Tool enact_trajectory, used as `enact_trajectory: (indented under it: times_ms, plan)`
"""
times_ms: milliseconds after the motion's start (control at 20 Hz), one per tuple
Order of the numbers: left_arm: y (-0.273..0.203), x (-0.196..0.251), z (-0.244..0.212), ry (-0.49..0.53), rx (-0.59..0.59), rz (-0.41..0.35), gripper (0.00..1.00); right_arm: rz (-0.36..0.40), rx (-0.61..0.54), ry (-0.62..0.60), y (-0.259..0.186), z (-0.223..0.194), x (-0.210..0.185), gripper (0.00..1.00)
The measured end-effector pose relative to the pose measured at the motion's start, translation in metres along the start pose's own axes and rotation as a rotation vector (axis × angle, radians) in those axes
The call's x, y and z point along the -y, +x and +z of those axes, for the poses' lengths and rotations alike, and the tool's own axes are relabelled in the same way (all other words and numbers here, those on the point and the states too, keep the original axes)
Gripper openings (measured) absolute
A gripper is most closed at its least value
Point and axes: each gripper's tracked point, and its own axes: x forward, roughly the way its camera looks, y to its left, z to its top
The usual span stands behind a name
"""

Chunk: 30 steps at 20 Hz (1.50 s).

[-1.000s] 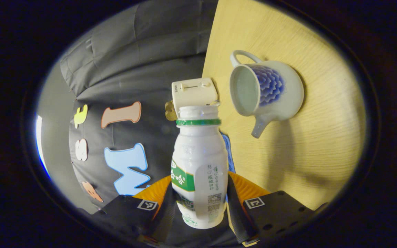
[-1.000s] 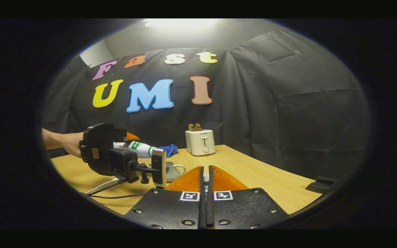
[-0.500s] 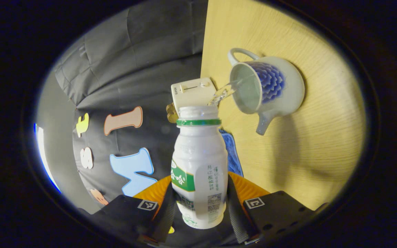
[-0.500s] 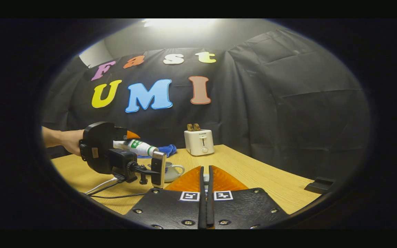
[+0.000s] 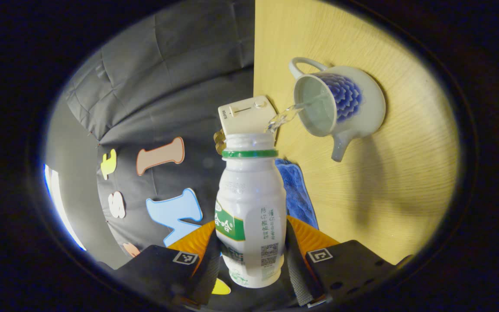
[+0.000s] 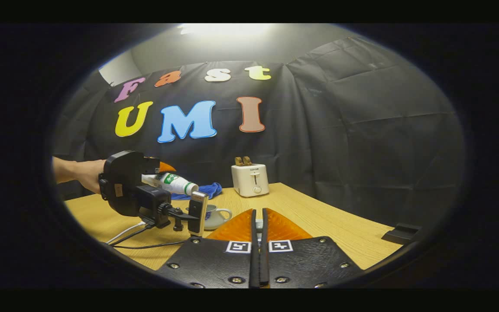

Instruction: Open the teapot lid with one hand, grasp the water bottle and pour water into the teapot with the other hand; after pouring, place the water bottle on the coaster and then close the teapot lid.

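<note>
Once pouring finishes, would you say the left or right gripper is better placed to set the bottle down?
Left. The left gripper already clamps the white plastic bottle tilted over the open teapot.

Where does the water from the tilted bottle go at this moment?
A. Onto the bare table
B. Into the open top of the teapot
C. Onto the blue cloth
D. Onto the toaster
B. In the left gripper view a clear stream runs from the mouth of the water bottle, which the left gripper holds between its jaws, into the open top of the teapot.
</note>
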Motion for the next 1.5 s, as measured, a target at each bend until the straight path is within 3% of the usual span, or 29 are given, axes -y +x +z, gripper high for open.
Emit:
enact_trajectory:
  times_ms: [600,650,750,1150,1250,1350,1400,1500]
  plan:
    - [-0.002,-0.016,0.003,0.107,0.002,0.023,0.76,0.001,0.006,0.012,0.0,0.003,0.002,0.01]
    - [-0.002,-0.016,0.003,0.115,0.002,0.019,0.82,0.002,0.004,0.014,-0.001,0.002,0.002,0.01]
    - [-0.002,-0.018,0.004,0.133,0.002,0.019,0.76,-0.001,0.004,0.015,0.0,0.002,0.003,0.01]
    - [0.002,-0.025,0.009,0.191,0.005,0.021,0.76,0.007,-0.005,0.015,-0.001,0.002,0.002,0.01]
    - [0.001,-0.027,0.009,0.213,0.001,0.025,0.82,0.006,-0.003,0.013,-0.001,0.003,0.003,0.01]
    - [0.001,-0.028,0.009,0.224,0.002,0.025,0.77,0.006,-0.005,0.012,-0.001,0.003,0.003,0.01]
    - [0.001,-0.028,0.009,0.235,-0.001,0.022,0.82,0.006,-0.007,0.012,-0.001,0.003,0.003,0.01]
    - [0.002,-0.03,0.008,0.259,-0.005,0.027,0.82,0.007,-0.01,0.015,0.0,0.002,0.003,0.01]
